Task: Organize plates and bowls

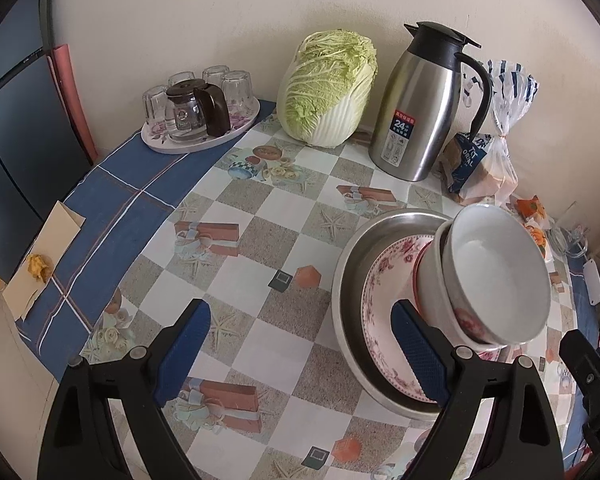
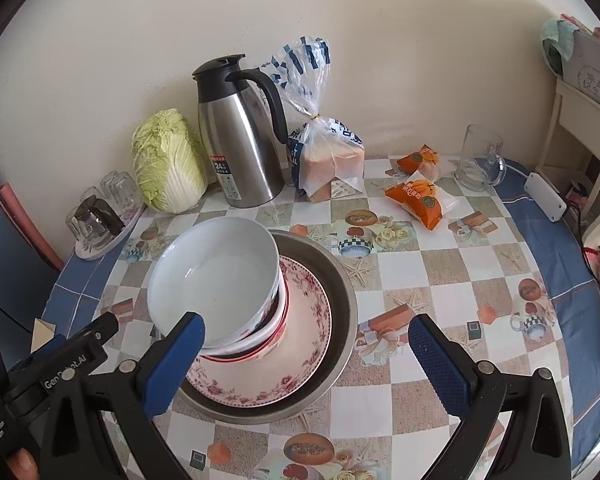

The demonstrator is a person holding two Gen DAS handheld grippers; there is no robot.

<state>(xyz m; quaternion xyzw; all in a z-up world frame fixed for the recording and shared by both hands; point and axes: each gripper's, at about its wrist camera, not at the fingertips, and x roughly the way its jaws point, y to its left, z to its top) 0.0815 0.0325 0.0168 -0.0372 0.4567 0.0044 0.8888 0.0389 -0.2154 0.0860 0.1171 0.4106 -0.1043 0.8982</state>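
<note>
left gripper (image 1: 300, 354): jaws wide open, empty
right gripper (image 2: 308, 366): wide open too, nothing held
bowls (image 2: 216, 280): stacked tilted on floral plate (image 2: 300, 344), steel basin (image 2: 340, 292) underneath
thermos (image 2: 240, 140): 12 o'clock of the basin

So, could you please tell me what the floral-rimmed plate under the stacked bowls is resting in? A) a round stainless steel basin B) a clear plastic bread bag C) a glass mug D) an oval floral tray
A: the pink floral-rimmed plate lies inside the round stainless steel basin, beneath the stacked white bowls.

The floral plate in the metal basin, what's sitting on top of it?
A tilted stack of bowls rests on the floral plate, white bowl uppermost, red-rimmed ones below. How many bowls is unclear; the plate's middle and the metal basin floor are covered.
</note>
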